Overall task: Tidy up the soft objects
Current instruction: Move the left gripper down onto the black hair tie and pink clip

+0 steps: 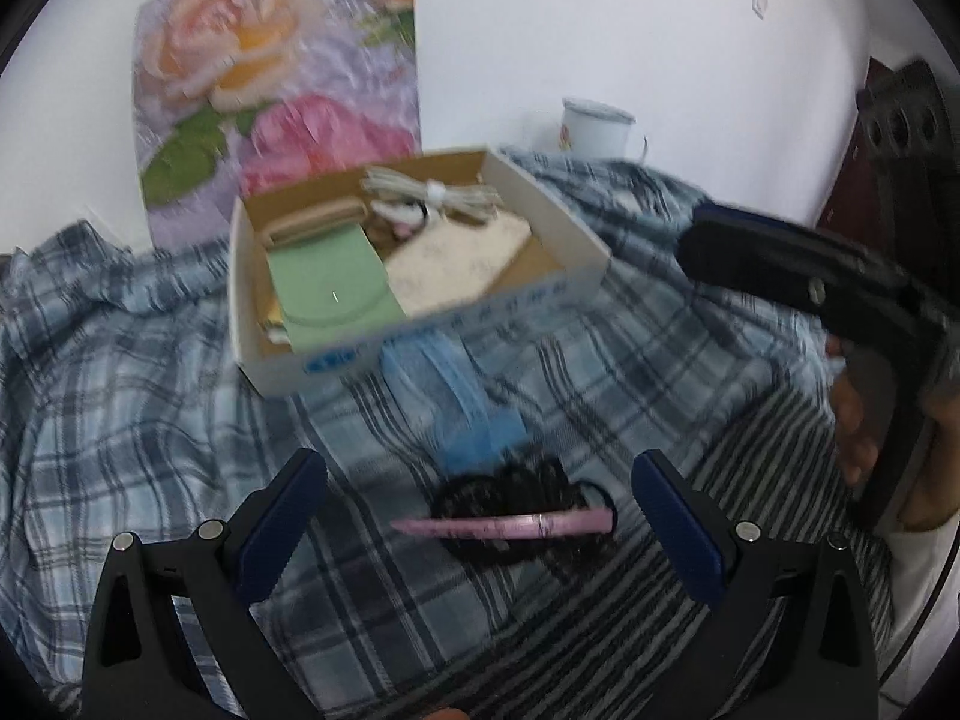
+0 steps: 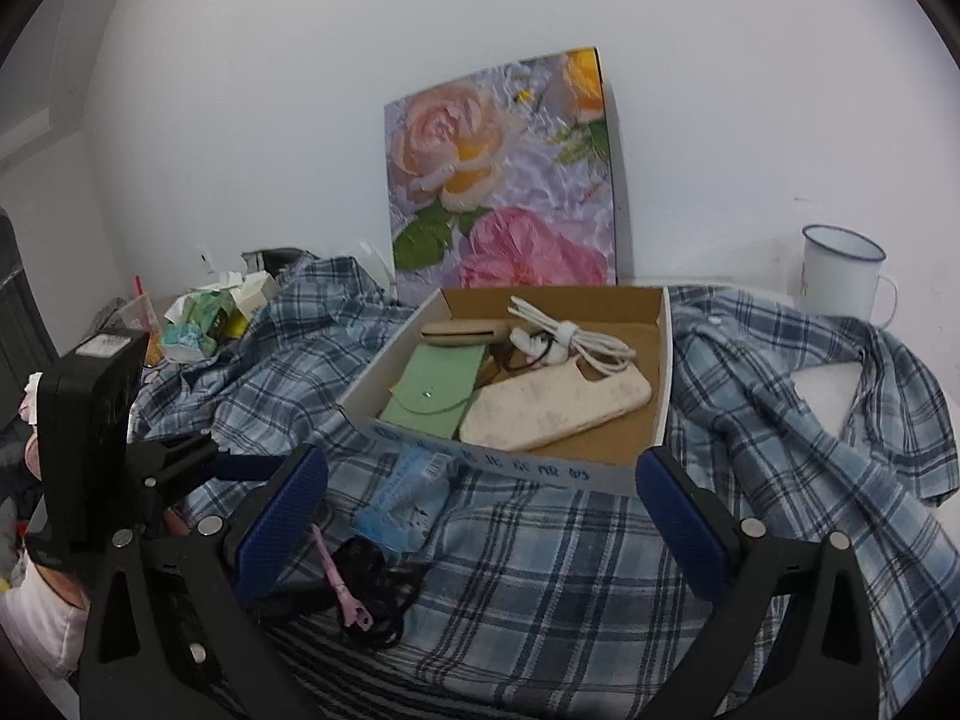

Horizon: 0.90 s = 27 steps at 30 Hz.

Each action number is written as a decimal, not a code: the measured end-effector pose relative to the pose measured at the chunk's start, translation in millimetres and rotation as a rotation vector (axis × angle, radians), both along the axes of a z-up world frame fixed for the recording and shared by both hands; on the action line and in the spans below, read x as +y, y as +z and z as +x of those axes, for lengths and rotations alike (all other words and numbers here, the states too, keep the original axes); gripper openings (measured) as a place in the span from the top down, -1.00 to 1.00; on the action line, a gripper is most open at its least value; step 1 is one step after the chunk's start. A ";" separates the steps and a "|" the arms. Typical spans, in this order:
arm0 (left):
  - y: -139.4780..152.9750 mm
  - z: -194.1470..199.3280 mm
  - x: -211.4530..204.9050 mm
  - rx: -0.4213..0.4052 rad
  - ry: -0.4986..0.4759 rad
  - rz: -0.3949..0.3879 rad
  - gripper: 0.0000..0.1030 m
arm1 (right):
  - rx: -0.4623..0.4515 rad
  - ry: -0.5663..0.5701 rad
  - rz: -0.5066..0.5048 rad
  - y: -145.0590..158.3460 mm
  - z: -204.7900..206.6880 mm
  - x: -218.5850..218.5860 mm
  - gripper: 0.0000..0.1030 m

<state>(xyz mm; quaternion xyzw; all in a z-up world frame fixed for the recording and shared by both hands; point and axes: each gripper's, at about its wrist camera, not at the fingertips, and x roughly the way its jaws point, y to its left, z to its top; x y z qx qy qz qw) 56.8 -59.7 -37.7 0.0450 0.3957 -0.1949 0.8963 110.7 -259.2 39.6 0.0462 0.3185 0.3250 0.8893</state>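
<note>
Clutter of tissue packets and wrappers (image 2: 204, 318) occupies the far left of the right wrist view, beyond the edge of a blue plaid shirt (image 2: 540, 564) that is spread over the whole work surface. Left gripper (image 1: 477, 528) hangs above the shirt with jaws spread wide, grasping nothing; between its fingertips lies a pink hair clip (image 1: 510, 525) resting across a black frilly hair tie (image 1: 516, 510), both on the shirt. Just beyond them a pale blue face mask in a clear wrapper (image 1: 447, 402) lies on the fabric, its far end touching the front wall of a shallow cardboard box (image 1: 420, 342). Inside the box, from left to right, sit a green card wallet (image 1: 327, 285), a beige flat case (image 1: 312, 222) behind it, a cream phone case (image 1: 456, 261), and a coiled white cable (image 1: 432, 192) at the rear. A rose-print panel (image 1: 276, 90) leans against the white wall behind the box. Right gripper (image 2: 480, 516) hovers before the box front, also released, nothing between its blue pads (image 2: 684, 528). A striped grey cloth (image 1: 750, 510) lies on the near right of the plaid. At far right a white enamel mug (image 2: 840, 276) with a blue rim stands near the wall, beside the shirt's sleeve.
</note>
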 end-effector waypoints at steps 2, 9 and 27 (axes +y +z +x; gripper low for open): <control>-10.1 2.0 -2.3 0.020 -0.005 0.027 -1.00 | 0.016 -0.008 -0.004 -5.7 2.2 -0.3 -0.99; -32.0 3.9 -11.0 0.056 -0.033 0.087 -1.00 | 0.036 -0.009 -0.007 -12.7 4.6 -0.6 -0.99; -36.1 10.2 -10.8 0.096 -0.035 0.022 -1.00 | 0.051 0.007 -0.055 -19.6 5.6 9.4 -0.99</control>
